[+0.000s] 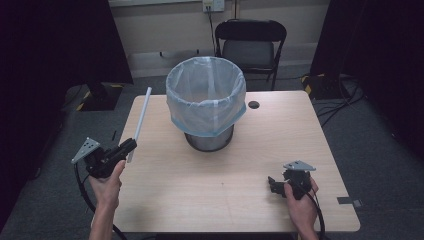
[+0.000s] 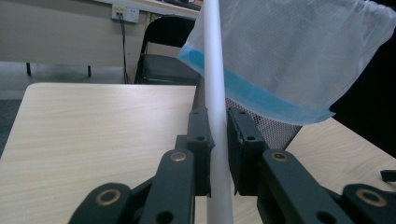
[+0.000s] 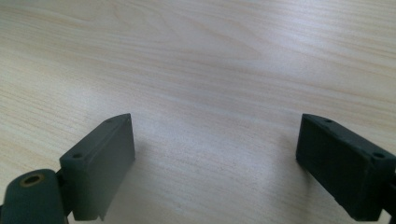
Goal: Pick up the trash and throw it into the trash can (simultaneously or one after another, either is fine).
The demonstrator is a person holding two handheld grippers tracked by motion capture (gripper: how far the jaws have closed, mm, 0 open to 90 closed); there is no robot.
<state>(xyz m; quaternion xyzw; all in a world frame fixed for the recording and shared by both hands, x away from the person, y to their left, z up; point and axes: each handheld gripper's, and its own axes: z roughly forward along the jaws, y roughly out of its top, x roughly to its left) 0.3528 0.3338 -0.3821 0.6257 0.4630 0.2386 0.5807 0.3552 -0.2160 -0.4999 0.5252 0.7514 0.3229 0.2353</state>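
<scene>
White plastic tube [image 1: 140,118], long, thin and straight, sits clamped between the two black jaws of the left gripper [image 1: 129,145] at the left of the high view, running from the jaw tips up toward the upper left of the frame along the left edge of the light wooden table [image 1: 210,200]. Its far end reaches past the table edge, over the grey floor. In the left gripper view the tube [image 2: 215,93] rises up the middle of the frame, both pads pressed flat against its sides, and crosses in front of the metal mesh bin [image 2: 271,127] with its translucent white and blue-edged plastic liner [image 2: 299,56] at the upper right. That bin [image 1: 210,140] stands at the upper centre of the table in the high view, apart from the tube. A black folding chair [image 1: 251,45] stands behind the table at the top of the frame. At the lower right, the right gripper [image 1: 272,185] rests low over the table, held in a hand [image 1: 300,200]; in the right gripper view its jaws stand wide apart with bare wood between them
</scene>
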